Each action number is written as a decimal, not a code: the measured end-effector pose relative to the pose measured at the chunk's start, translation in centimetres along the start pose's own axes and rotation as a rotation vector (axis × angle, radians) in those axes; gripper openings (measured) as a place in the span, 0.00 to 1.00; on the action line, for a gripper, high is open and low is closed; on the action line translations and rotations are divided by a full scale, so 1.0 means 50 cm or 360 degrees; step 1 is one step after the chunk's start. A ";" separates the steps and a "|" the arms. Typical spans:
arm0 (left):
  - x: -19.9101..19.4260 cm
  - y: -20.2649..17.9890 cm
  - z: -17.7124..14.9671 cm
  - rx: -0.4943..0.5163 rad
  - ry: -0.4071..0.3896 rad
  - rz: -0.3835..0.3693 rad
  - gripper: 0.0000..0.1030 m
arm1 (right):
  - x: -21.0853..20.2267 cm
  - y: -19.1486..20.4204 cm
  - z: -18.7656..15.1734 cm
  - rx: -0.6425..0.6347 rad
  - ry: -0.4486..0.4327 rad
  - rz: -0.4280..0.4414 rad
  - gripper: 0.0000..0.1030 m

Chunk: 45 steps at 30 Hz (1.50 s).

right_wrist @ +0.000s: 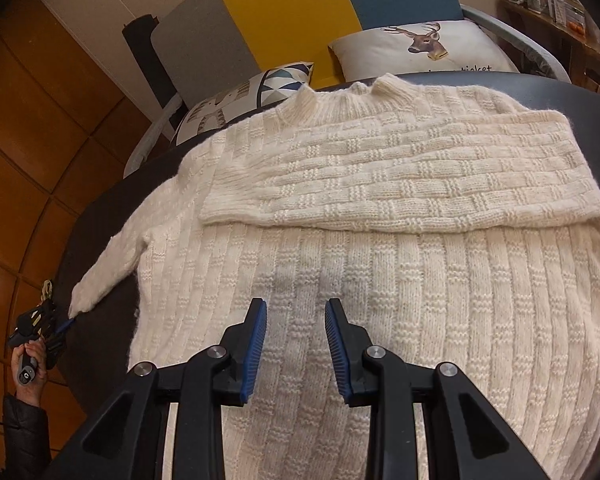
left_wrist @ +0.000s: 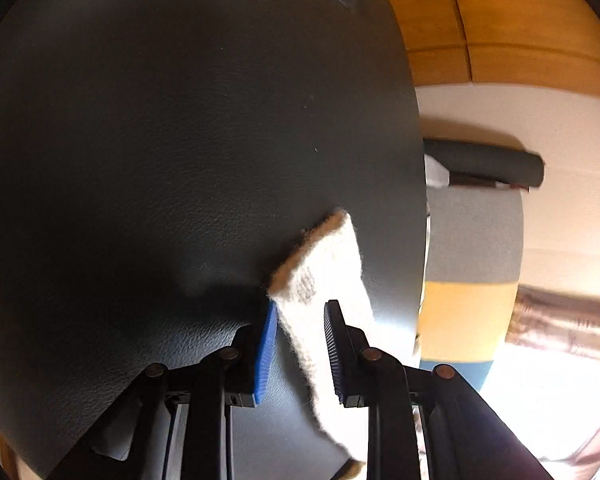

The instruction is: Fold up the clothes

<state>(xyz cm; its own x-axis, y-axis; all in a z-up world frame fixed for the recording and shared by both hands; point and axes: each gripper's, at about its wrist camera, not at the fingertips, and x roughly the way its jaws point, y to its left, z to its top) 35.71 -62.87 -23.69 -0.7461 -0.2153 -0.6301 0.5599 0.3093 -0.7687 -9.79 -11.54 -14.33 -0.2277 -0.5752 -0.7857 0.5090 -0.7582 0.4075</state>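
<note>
Cream basket-weave knit, the sweater (right_wrist: 380, 248) lies flat across the dark tabletop (right_wrist: 100, 264), collar toward the far edge by the cushions. One sleeve (right_wrist: 400, 176) is folded across the chest; the other sleeve's cuff (left_wrist: 320, 276) trails to the left edge, sitting between the spread fingers of the left gripper (left_wrist: 300, 344), seemingly for the matching fold, though I can't see contact. The right gripper (right_wrist: 296, 344) hovers spread over the body. The hem is cut off below.

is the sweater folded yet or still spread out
Partly folded: on the sweater, one sleeve lies across the chest; the other sleeve stretches out flat toward the left gripper.
</note>
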 end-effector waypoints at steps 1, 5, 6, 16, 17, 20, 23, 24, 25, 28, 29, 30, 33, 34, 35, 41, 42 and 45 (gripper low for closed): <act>0.000 0.004 0.001 -0.0033 -0.0007 -0.0013 0.24 | 0.001 0.002 -0.001 -0.0001 0.0003 -0.0004 0.30; 0.001 0.014 0.001 -0.0146 -0.0042 -0.0050 0.24 | 0.006 0.009 -0.007 -0.0004 0.0014 -0.0019 0.30; 0.002 0.015 0.001 -0.0153 -0.0045 -0.0046 0.22 | 0.007 0.010 -0.009 -0.0005 0.0017 -0.0023 0.30; 0.003 0.059 0.007 -0.0496 -0.0058 -0.0152 0.22 | 0.016 -0.006 -0.027 0.0023 0.0054 -0.0030 0.30; 0.003 0.056 0.007 -0.0480 -0.0062 -0.0127 0.21 | 0.016 -0.007 -0.029 0.0026 0.0056 -0.0031 0.30; 0.007 0.044 0.004 -0.0400 -0.0088 -0.0044 0.06 | 0.015 -0.007 -0.034 0.0008 0.0064 -0.0037 0.30; 0.008 0.030 0.003 -0.0296 -0.0113 -0.0025 0.04 | 0.013 -0.007 -0.035 -0.0024 0.0061 -0.0064 0.30; 0.014 0.023 0.000 -0.0259 -0.0124 -0.0024 0.04 | 0.012 -0.010 -0.035 -0.0024 0.0058 -0.0070 0.30; 0.021 0.015 -0.003 -0.0223 -0.0136 -0.0021 0.04 | 0.011 -0.014 -0.033 -0.0018 0.0055 -0.0073 0.30; 0.009 -0.016 -0.015 -0.0101 -0.0145 -0.0080 0.04 | 0.011 -0.030 -0.026 0.0031 0.0046 -0.0070 0.30; 0.006 -0.030 -0.023 -0.0057 -0.0143 -0.0102 0.04 | 0.012 -0.037 -0.024 0.0054 0.0044 -0.0063 0.30; 0.007 -0.048 -0.029 -0.0010 -0.0136 -0.0122 0.04 | 0.013 -0.043 -0.022 0.0079 0.0042 -0.0051 0.29; 0.037 -0.142 -0.038 0.0152 -0.0086 -0.0189 0.04 | 0.017 -0.056 -0.013 0.0141 0.0040 -0.0019 0.29; 0.042 -0.170 -0.054 0.0212 -0.0062 -0.0211 0.04 | 0.019 -0.057 -0.009 0.0147 0.0038 -0.0008 0.30; 0.047 -0.198 -0.072 0.0273 -0.0039 -0.0232 0.04 | 0.020 -0.055 -0.005 0.0141 0.0036 0.0002 0.30; 0.117 -0.375 -0.230 0.0667 0.0164 -0.0289 0.04 | 0.022 -0.032 0.007 0.0064 0.0018 0.0040 0.30; 0.133 -0.394 -0.257 0.0711 0.0203 -0.0294 0.04 | 0.023 -0.033 0.007 0.0065 0.0020 0.0043 0.29; 0.185 -0.444 -0.336 0.0814 0.0309 -0.0298 0.04 | 0.024 -0.042 0.007 0.0083 0.0025 0.0052 0.30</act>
<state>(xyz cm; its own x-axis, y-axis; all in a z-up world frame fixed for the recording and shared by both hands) 10.35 -56.15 -10.61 -0.8746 -0.0342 -0.4836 0.4790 -0.2150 -0.8511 -11.43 -10.74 -15.99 -0.1984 -0.5953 -0.7786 0.4716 -0.7544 0.4566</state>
